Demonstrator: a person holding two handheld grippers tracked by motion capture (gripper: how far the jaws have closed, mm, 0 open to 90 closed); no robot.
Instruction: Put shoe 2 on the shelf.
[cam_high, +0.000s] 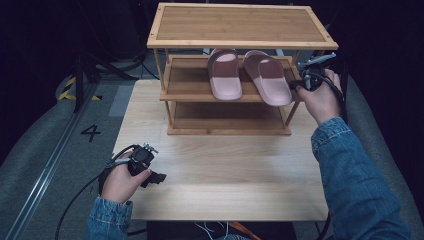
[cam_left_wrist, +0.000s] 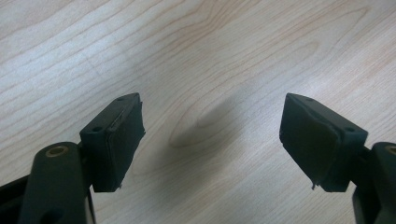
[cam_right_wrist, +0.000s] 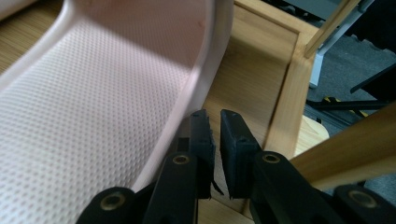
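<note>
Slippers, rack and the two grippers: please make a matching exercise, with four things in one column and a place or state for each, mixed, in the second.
Things:
1. pink slippers
2. left gripper
3. right gripper
4. top shelf

Places or states:
A. jaws wide open over the table
B. bare
C. on the middle shelf
D. jaws nearly closed beside a slipper's edge

Pairs: 1-C, 2-A, 3-D, 4-B

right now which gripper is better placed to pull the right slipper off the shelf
Right. The right gripper sits at the edge of the right slipper on the rack's middle shelf, jaws nearly closed beside it. The left gripper is open over bare table.
</note>
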